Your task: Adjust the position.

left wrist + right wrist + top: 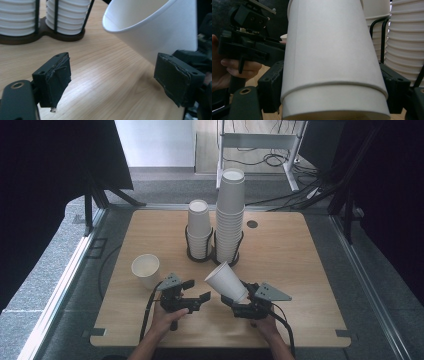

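We see the right gripper (pixel 240 296) squeezing a white paper cup (pixel 226 281) near its bottom, which hides both pads, while the left gripper (pixel 197 290) just beside it stays apart from the cup, jaws open and empty.

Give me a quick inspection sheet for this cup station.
Surface: wooden table, bare around the work.
Job's things: tilted paper cup clamped near its base; loose cup upright at left; short stack and tall stack in a black rack.
Clutter: nothing seen.
Grippers: right gripper holds the tilted cup; left gripper open, fingers empty.
Cables: one trails from each gripper; more on the floor behind.
Surroundings: dark curtains, grey carpet, white desk frame.
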A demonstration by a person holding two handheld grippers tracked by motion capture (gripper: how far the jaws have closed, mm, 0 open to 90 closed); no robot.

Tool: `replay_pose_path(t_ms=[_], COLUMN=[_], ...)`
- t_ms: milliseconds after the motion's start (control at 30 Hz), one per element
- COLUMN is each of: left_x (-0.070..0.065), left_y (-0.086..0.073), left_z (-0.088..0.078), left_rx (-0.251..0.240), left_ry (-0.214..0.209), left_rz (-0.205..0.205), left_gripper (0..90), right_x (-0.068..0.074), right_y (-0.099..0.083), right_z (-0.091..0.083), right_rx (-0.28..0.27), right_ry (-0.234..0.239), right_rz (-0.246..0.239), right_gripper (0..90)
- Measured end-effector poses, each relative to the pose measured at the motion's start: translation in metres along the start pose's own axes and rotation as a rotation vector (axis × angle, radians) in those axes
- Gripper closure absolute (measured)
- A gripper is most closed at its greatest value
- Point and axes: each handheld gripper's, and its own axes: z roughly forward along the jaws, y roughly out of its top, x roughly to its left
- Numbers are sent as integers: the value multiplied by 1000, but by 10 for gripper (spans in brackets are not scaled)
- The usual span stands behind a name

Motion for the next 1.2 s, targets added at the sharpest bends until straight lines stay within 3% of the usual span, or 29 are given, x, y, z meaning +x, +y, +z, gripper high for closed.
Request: replay_pose_path(t_ms=[100, 233, 533, 767, 933, 1200], left_x=[0, -3, 1, -4, -2, -5], left_y=[1, 4, 12, 13, 11, 9], left_z=[2, 6, 16, 28, 30, 30], left_rx=[-2, -1, -33, -26, -43, -55], left_ry=[-61, -107, -200, -224, -228, -207], left_rz=[-37, -38, -158, -154, -161, -108], left_gripper=[131, 142, 108, 86, 105, 128], right_x=[1, 4, 10, 25, 24, 23], right_y=[0, -2, -7, -12, -13, -15], right_z=[1, 3, 9, 19, 20, 21], right_rx=[-5, -1, 12, 40, 49, 64], right_ry=[-5, -6, -13, -9, -15, -16], right_rz=[-12, -25, -51, -107, -108, -108], right_gripper=[209, 209, 210, 213, 214, 210])
